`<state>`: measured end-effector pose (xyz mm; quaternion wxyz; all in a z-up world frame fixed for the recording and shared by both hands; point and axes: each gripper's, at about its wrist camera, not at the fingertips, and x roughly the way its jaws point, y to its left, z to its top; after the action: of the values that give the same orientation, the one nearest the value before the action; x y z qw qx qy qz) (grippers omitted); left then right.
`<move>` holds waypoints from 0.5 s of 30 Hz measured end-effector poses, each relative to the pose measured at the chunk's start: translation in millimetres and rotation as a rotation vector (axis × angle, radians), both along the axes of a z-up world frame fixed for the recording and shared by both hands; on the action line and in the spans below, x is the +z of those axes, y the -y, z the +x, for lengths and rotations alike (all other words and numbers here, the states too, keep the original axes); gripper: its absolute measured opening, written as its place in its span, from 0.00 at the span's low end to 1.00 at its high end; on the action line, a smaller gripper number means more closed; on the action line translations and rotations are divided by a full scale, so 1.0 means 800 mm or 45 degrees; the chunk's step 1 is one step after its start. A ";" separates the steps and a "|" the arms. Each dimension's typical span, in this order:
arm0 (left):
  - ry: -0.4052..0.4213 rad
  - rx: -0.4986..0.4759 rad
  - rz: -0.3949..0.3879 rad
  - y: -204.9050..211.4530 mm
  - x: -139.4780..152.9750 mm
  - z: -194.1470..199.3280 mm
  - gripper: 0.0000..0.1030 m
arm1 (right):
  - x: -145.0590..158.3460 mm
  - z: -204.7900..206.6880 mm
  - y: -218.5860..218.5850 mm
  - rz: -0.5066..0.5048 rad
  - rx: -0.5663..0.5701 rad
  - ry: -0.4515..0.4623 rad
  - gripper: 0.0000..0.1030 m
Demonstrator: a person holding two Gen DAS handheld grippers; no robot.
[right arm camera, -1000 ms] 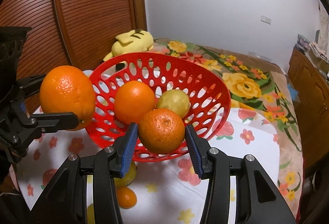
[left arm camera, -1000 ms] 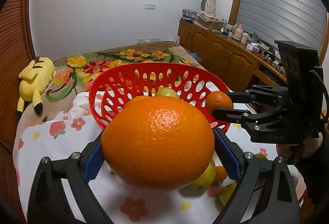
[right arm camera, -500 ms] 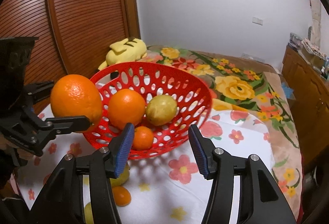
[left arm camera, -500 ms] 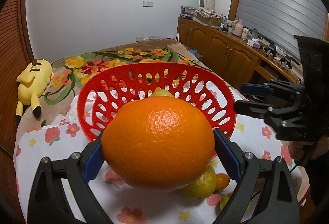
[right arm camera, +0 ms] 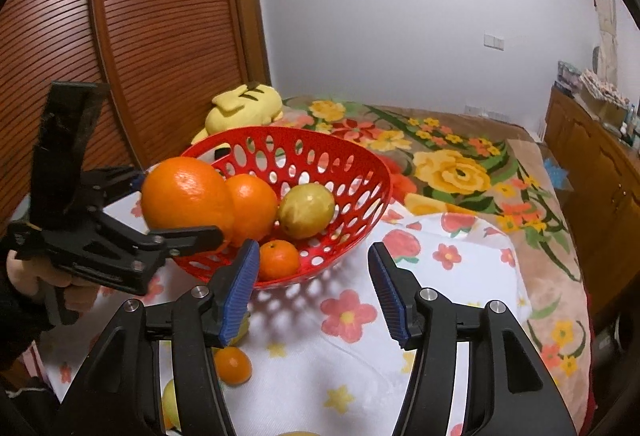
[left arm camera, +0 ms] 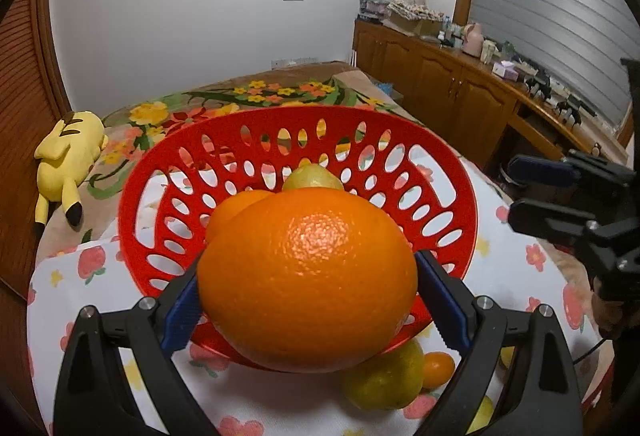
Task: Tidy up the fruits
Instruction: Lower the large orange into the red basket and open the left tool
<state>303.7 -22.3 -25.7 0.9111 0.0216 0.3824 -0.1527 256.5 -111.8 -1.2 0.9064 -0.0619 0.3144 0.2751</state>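
My left gripper [left arm camera: 308, 276] is shut on a large orange [left arm camera: 308, 284], which hangs over the near rim of the red perforated basket [left arm camera: 400, 140]. From the right wrist view, that large orange [right arm camera: 186, 196] sits at the basket's [right arm camera: 360, 156] left edge. Inside lie a medium orange [right arm camera: 252, 208], a yellow-green fruit [right arm camera: 306, 210] and a small orange [right arm camera: 279, 260]. My right gripper [right arm camera: 312, 256] stands open and empty, just short of the basket. The right gripper [left arm camera: 536, 192] also shows at the right of the left wrist view.
Loose fruit lies on the flowered white cloth [right arm camera: 460, 276]: a small orange [right arm camera: 232, 364] and a yellow fruit [right arm camera: 170, 400] near my fingers. A yellow plush toy [left arm camera: 68, 160] rests on the floral blanket behind. Wooden cabinets [left arm camera: 460, 88] run along the right, a slatted door [right arm camera: 160, 36] on the left.
My right gripper opened, left the small orange in the basket and drew back. My left gripper carried the large orange closer, over the basket's near rim.
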 end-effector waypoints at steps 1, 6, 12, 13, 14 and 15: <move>-0.003 -0.003 0.004 0.001 -0.001 0.001 0.92 | 0.001 -0.001 0.000 0.001 0.002 0.003 0.56; -0.003 0.005 0.011 0.004 -0.001 0.001 0.92 | 0.004 -0.008 -0.001 0.007 0.015 0.022 0.57; -0.021 0.008 0.009 0.007 -0.004 0.004 0.93 | 0.008 -0.019 -0.002 0.012 0.019 0.047 0.58; -0.029 0.010 0.004 0.008 -0.005 0.004 0.93 | 0.009 -0.021 -0.002 0.010 0.019 0.052 0.59; -0.031 0.015 0.009 0.010 -0.006 0.005 0.93 | 0.010 -0.023 -0.002 0.008 0.018 0.061 0.59; -0.029 0.019 0.013 0.010 -0.006 0.005 0.93 | 0.011 -0.024 -0.003 0.009 0.016 0.065 0.60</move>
<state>307.7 -30.4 -30.5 0.9077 0.0218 0.3936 -0.1442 237.0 -109.7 7.6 0.9126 -0.0679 0.2898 0.2803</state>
